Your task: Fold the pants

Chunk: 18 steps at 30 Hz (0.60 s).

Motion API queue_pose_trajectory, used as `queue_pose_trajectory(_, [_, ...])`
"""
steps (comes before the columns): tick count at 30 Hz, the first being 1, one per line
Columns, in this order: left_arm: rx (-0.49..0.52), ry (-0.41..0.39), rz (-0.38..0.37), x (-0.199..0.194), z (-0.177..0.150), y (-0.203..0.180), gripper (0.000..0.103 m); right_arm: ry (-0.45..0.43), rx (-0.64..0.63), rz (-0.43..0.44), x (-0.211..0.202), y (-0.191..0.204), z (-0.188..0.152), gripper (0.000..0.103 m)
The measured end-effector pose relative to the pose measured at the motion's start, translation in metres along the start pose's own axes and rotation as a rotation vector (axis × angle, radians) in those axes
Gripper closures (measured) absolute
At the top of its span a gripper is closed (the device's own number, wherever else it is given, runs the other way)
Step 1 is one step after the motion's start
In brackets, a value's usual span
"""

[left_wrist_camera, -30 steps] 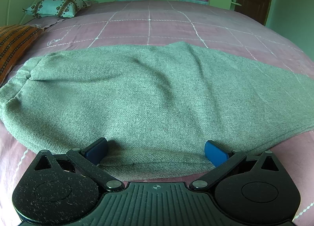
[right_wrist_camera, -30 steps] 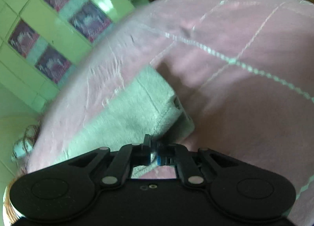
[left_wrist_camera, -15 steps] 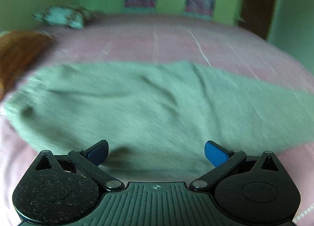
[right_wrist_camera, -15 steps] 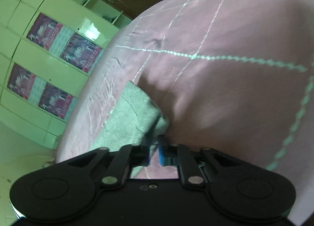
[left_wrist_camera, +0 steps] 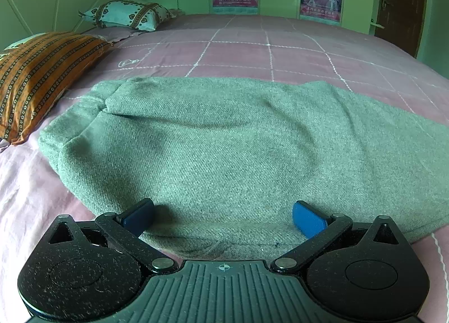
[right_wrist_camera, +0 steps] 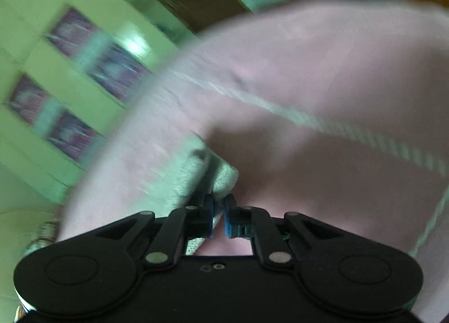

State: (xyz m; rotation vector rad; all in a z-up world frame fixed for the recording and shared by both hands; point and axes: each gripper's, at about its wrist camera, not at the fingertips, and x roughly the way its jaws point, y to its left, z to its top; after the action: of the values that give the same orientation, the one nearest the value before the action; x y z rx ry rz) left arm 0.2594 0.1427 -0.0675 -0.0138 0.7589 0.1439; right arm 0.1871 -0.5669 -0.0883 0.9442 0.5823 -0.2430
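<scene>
Tool tips of the left tool [left_wrist_camera: 223, 217] stood wide over the near edge of the pants [left_wrist_camera: 238, 154], gripping nothing. The right tool [right_wrist_camera: 218, 217] was pinched on a cloth end at lower centre. Pants lay doubled lengthwise across the bed [left_wrist_camera: 266, 50]; the crosswise folds seemed left to do.

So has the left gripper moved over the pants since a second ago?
Yes. The left gripper has shifted right along the pants; their rounded end sits farther from the orange pillow side.
</scene>
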Motion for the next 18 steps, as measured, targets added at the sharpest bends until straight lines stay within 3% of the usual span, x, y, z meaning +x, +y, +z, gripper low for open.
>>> queue_pose_trajectory(2, [-0.017,-0.023,0.007,-0.008,0.006,0.006,0.0,-0.023,-0.034,0.004,-0.01,0.007,-0.004,0.1])
queue_pose_trajectory(5, [-0.069,-0.102,0.049,-0.022,0.015,0.023,0.0,-0.15,-0.241,-0.1,-0.045,0.038,-0.022,0.097])
queue_pose_trajectory(7, [-0.09,-0.144,0.072,-0.024,0.024,0.035,0.0,-0.175,-0.335,-0.062,-0.058,0.06,-0.038,0.097])
queue_pose_trajectory(10, [-0.124,-0.172,0.117,-0.014,0.049,0.056,0.002,-0.071,-0.458,0.058,-0.045,0.105,-0.057,0.096])
queue_pose_trajectory(13, [-0.186,-0.147,0.15,0.009,0.071,0.082,0.017,0.037,-0.576,0.199,-0.017,0.173,-0.086,0.094])
queue_pose_trajectory(15, [-0.21,-0.118,0.161,0.033,0.084,0.1,0.018,0.127,-0.635,0.286,0.008,0.221,-0.112,0.094])
queue_pose_trajectory(18, [-0.261,-0.082,0.155,0.067,0.1,0.127,0.019,0.228,-0.726,0.35,0.041,0.282,-0.155,0.093])
